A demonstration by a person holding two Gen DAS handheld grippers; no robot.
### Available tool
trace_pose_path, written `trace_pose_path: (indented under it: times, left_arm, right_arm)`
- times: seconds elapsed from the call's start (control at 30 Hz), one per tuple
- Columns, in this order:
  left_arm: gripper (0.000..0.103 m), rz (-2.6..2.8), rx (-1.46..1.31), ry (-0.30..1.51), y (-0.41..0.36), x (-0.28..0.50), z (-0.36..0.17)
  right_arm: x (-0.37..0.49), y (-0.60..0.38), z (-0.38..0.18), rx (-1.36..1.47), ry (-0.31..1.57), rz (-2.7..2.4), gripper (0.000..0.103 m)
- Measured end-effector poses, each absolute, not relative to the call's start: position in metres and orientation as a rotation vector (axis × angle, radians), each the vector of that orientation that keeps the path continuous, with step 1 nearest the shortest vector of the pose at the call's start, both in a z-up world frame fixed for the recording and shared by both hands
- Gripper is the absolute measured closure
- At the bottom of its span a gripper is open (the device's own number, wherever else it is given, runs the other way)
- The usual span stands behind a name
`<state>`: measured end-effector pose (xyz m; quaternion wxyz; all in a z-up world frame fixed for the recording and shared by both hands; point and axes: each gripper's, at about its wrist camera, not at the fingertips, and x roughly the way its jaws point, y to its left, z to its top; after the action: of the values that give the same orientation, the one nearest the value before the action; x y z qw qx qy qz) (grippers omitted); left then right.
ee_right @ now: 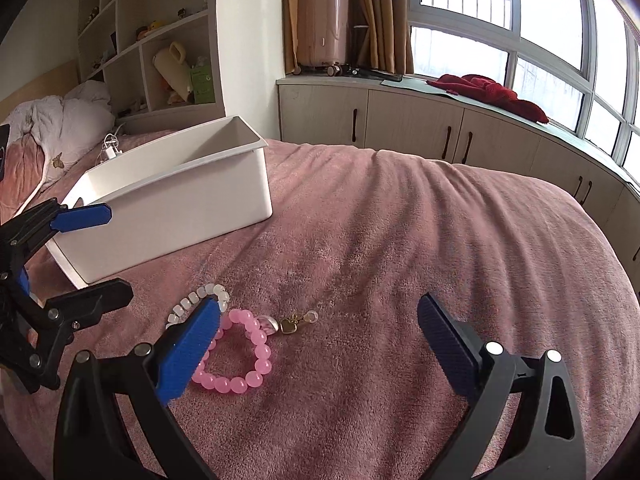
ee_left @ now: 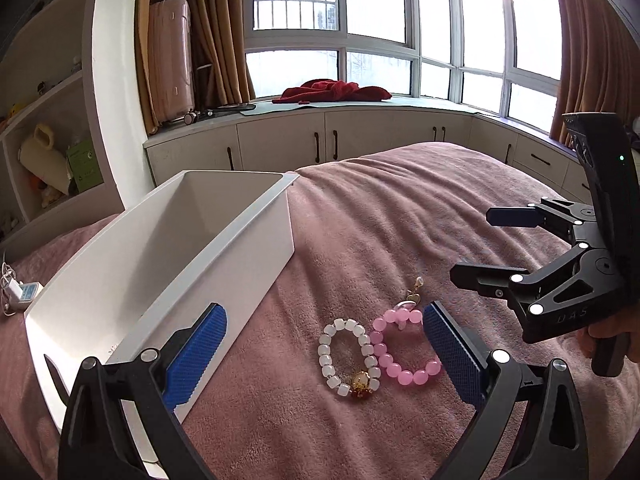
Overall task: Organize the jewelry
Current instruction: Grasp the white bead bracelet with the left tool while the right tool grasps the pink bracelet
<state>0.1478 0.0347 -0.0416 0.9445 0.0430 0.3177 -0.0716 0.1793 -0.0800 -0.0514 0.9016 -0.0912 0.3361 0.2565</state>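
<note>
A white bead bracelet (ee_left: 349, 356) with an amber charm and a pink bead bracelet (ee_left: 400, 350) with a gold heart charm lie side by side on the pink bedspread. My left gripper (ee_left: 324, 354) is open above them, both bracelets between its blue pads. An empty white bin (ee_left: 168, 264) stands to the left. My right gripper (ee_right: 320, 344) is open and empty; the pink bracelet (ee_right: 240, 354) lies by its left pad, which partly hides the white bracelet (ee_right: 200, 300). The right gripper also shows in the left wrist view (ee_left: 480, 244), the left one in the right wrist view (ee_right: 108, 252).
The bin (ee_right: 168, 200) sits on the bed (ee_right: 400, 240). A charger and cable (ee_left: 18, 292) lie left of the bin. A shelf unit (ee_right: 160, 40), a crumpled white quilt (ee_right: 60, 120) and window-seat cabinets (ee_left: 320, 140) with a red cloth (ee_left: 332, 90) stand beyond.
</note>
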Motion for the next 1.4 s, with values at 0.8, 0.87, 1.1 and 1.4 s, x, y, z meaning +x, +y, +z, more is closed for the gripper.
trace_pose_path:
  times: [0.8,0.87,1.1,1.4]
  left_arm:
    - [0.055,-0.253,-0.03,0.916,0.044,0.194,-0.115]
    - [0.073,-0.269,-0.04,0.931,0.042,0.196,-0.117]
    - [0.088,-0.257,-0.128,0.966,0.05,0.201,-0.12]
    - [0.088,-0.273,-0.092,0.941,0.053,0.189,-0.096]
  right_arm:
    - [0.188,-0.052,-0.102,-0.269,0.95,0.704,0.089]
    - [0.188,-0.053,-0.1,-0.259,0.948,0.711,0.089]
    - [0.189,-0.065,-0.089,-0.196,0.932,0.707,0.091]
    - [0.183,-0.081,-0.068,-0.117,0.887,0.703,0.091]
